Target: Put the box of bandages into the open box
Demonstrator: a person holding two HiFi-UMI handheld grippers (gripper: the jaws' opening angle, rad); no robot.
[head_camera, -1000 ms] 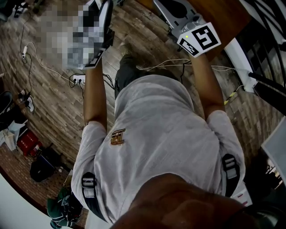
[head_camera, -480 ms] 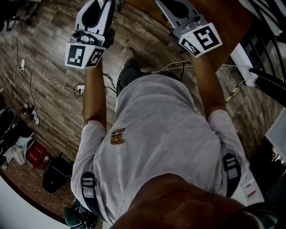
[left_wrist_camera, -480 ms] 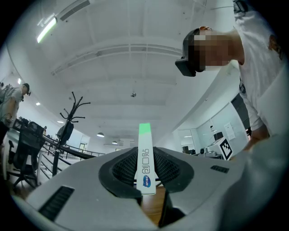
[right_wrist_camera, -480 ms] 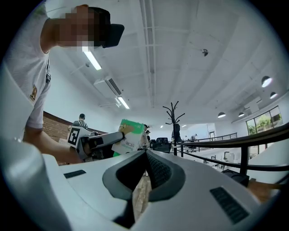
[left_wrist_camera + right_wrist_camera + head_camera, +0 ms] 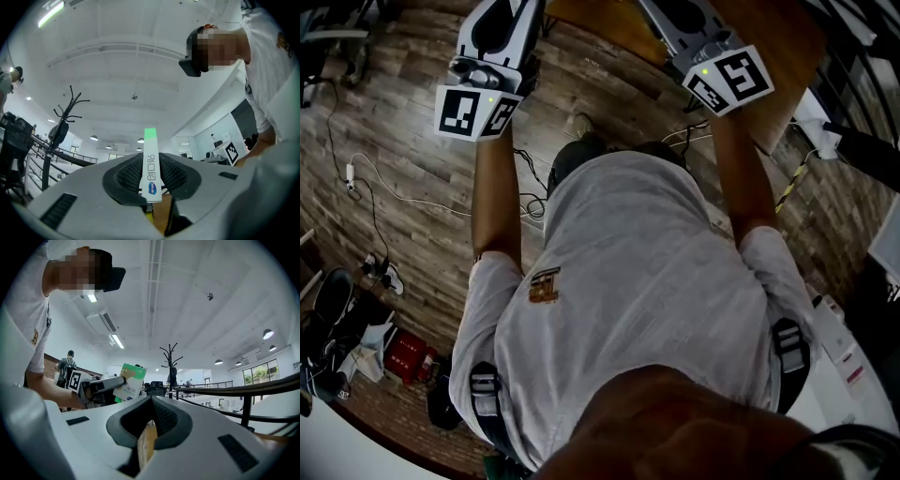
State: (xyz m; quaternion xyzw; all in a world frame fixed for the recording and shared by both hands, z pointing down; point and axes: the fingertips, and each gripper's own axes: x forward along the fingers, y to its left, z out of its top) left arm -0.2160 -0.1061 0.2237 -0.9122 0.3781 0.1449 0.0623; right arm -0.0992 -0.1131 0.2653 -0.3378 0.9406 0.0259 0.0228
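Overhead, the head view looks down on a person in a light grey T-shirt (image 5: 628, 281) with both bare arms stretched forward above a dark wood-plank floor (image 5: 403, 141). The left gripper (image 5: 499, 37) is held at the top left with its black-and-white marker cube turned to the camera. The right gripper (image 5: 689, 23) is at the top right over a brown wooden table top (image 5: 773, 28). Both grippers' tips run off the upper edge, so neither pair of jaws shows here. The left gripper view points up at a white ceiling, and its jaws are clamped on the thin white box of bandages with a green end (image 5: 150, 159). The box of bandages is seen edge-on, upright between the two dark pads and sticking out above them. A black coat stand (image 5: 70, 110) rises at the left, and the person leans in from the right. In the right gripper view the jaws are drawn close on a strip of tan cardboard (image 5: 146, 446) standing on edge between the pads; whether it belongs to the open box cannot be told. Beyond them, left of centre, the left gripper appears side-on, holding the box of bandages with its broad white-and-green face to the camera, well apart from the right gripper's jaws. A black metal railing (image 5: 234, 387) crosses the right side.
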